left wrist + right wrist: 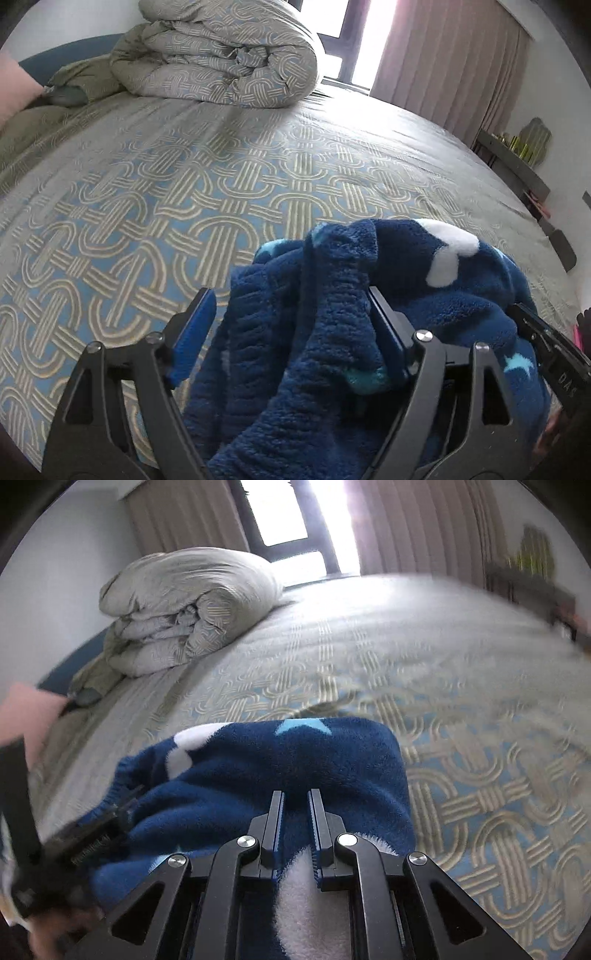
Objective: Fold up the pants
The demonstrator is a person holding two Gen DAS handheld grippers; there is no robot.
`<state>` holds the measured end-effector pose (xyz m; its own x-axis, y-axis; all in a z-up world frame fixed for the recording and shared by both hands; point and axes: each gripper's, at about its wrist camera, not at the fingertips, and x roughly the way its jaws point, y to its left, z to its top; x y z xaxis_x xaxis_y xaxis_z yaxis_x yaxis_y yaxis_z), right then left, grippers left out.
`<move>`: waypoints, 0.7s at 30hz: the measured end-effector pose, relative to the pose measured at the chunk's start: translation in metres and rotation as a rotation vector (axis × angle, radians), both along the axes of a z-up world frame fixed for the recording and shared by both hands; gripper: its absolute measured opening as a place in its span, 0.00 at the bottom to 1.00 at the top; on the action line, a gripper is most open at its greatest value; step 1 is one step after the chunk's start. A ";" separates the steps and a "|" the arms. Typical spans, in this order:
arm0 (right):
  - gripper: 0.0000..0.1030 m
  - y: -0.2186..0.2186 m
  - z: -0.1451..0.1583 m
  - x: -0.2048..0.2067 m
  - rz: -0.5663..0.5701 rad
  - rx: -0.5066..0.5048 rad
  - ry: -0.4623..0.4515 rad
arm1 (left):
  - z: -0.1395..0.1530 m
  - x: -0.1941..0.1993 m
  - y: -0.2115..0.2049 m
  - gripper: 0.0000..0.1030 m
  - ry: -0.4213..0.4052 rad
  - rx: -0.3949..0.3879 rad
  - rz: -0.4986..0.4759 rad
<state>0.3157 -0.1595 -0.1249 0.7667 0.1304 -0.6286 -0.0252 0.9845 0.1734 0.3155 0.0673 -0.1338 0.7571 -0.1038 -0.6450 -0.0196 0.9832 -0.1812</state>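
Two views cover one bed. In the left wrist view, the left tool point(291, 325) stands with its two black fingers spread wide, blue pads facing inward, and a thick bunch of the pants point(332, 314) fills the gap between them without being squeezed. The pants are plush navy fleece with a ribbed, corded band near the tool, a white star shape on top and small pale blue stars lower right. They sit at the near right of the bed point(184, 177), heaped rather than flat. The bed cover is smooth woven cloth in grey and blue with interlaced cream arcs. At the far left lies a rolled duvet point(221, 55) in the same pattern, puffy and creased. A pleated beige curtain point(443, 55) hangs at the far right beside a bright window.

In the right wrist view, the right tool point(296, 805) has its narrow black fingers drawn close, pinching a fold of the pants point(295, 753), with fleece showing in the slim gap between the pads. The fleece bulges ahead of the tool into a rounded block with a soft right corner; a white patch lies below the fingers. The left tool point(92, 834) shows blurred at the near left, against the ribbed band. The duvet point(184, 602) sits far left on the bed point(480, 738).
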 end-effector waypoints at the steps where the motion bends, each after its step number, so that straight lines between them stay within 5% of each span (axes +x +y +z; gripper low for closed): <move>1: 0.12 0.004 -0.001 0.000 -0.001 -0.025 -0.005 | 0.000 0.001 -0.001 0.79 -0.003 0.005 0.002; 12: 0.12 -0.003 0.006 -0.005 0.008 0.003 0.000 | 0.028 -0.015 -0.015 0.77 -0.027 0.155 0.003; 21: 0.15 -0.040 0.049 -0.037 -0.061 0.180 -0.047 | 0.098 -0.050 -0.013 0.68 -0.130 -0.022 -0.003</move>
<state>0.2787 -0.1999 -0.0761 0.8048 0.1901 -0.5623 0.0209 0.9376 0.3470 0.2659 0.0543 -0.0354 0.8337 -0.1189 -0.5393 0.0083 0.9791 -0.2031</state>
